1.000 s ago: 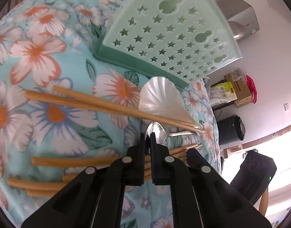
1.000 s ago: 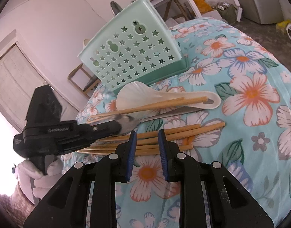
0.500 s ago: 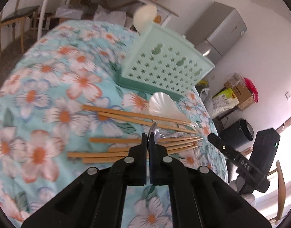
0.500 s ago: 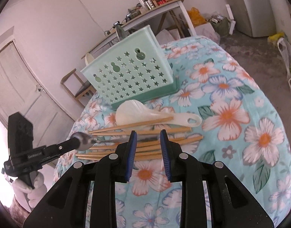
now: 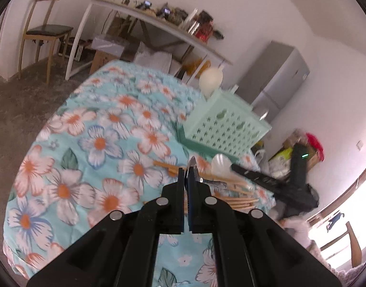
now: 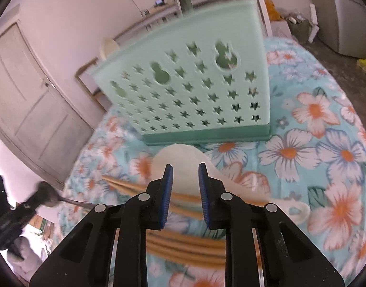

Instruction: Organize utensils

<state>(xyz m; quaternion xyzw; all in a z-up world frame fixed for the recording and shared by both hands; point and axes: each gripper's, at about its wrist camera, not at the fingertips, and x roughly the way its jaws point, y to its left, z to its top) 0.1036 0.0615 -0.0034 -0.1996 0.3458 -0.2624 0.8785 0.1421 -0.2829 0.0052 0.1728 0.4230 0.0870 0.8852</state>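
A mint-green basket (image 6: 195, 91) with star cutouts stands on a turquoise tablecloth (image 6: 326, 143) with orange-centred white flowers.

We see the mint-green perforated plastic basket (image 6: 190, 91) standing on the floral-clothed table (image 6: 326, 143), the white plastic rice scoop (image 6: 183, 165) before it, resting across the wooden chopsticks (image 6: 183, 244).

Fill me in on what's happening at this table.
A person is sorting utensils into a mint green basket. The left gripper is shut on a metal spoon, lifted off the floral cloth. The right gripper, jaws closing with nothing between them, hovers over the white plastic spoon and wooden chopsticks.
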